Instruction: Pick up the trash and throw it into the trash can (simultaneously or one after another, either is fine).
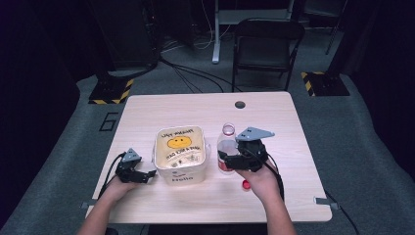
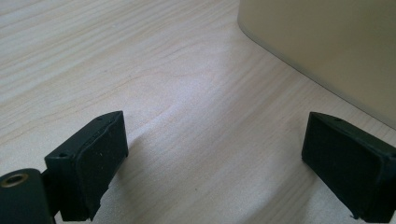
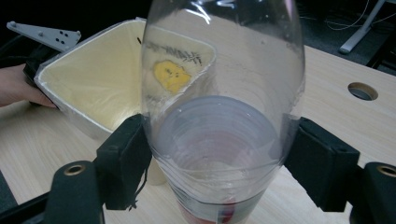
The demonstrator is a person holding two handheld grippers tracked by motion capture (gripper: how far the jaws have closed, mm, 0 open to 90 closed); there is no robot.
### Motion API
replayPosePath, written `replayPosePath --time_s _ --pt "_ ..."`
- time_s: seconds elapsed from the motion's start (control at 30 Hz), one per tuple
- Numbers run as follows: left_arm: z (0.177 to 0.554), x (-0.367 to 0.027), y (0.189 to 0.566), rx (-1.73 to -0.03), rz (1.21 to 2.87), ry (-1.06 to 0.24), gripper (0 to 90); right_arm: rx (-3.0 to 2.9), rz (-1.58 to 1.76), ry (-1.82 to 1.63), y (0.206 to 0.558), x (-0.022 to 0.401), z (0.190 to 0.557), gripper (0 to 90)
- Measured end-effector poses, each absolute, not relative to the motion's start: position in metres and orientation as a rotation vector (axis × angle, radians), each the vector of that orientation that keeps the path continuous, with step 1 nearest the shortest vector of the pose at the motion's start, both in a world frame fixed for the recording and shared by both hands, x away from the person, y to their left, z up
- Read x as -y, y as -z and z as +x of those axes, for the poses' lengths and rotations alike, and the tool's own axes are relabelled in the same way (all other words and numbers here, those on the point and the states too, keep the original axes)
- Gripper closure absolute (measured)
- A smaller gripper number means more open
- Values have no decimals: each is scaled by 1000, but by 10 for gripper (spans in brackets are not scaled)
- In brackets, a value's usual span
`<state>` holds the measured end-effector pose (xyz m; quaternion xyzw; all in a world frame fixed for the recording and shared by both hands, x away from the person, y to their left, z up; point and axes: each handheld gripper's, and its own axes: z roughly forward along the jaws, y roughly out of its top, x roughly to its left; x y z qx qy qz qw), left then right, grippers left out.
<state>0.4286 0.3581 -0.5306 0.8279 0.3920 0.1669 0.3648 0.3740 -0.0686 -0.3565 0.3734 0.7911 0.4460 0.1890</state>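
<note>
A clear plastic bottle (image 1: 226,147) with a red-and-white label stands upright just right of a cream bin (image 1: 179,175) printed with a yellow smiley. My right gripper (image 1: 226,162) is shut on the bottle's lower body; in the right gripper view both black pads press the bottle (image 3: 219,93) from either side. A small red cap (image 1: 246,184) lies on the table by my right hand. My left gripper (image 1: 148,174) rests low at the bin's left side, jaws open over bare wood (image 2: 215,154), with the bin wall (image 2: 327,42) just ahead on the right.
The light wooden table (image 1: 274,122) has a round cable hole (image 1: 240,105) at its far edge. A black folding chair (image 1: 266,46) stands beyond it, with cables on the grey floor. The bin's inside (image 3: 93,84) looks bare.
</note>
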Motion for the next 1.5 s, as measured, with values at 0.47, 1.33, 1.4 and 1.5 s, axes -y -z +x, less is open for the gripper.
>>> replayPosePath --time_s 0.47,1.33,1.4,1.5 --pt "429 -358 531 -1008 2129 -429 68 -2194 1040 -1299 323 72 377 253" --pt "429 -357 531 -1007 2131 -435 60 -2194 881 -1323 266 39 397 253" --pt "429 -357 530 -1007 2134 -432 60 -2197 872 -1324 264 35 400 253" --pt "429 -357 530 -1008 2134 -432 60 -2198 867 -1325 263 32 402 254"
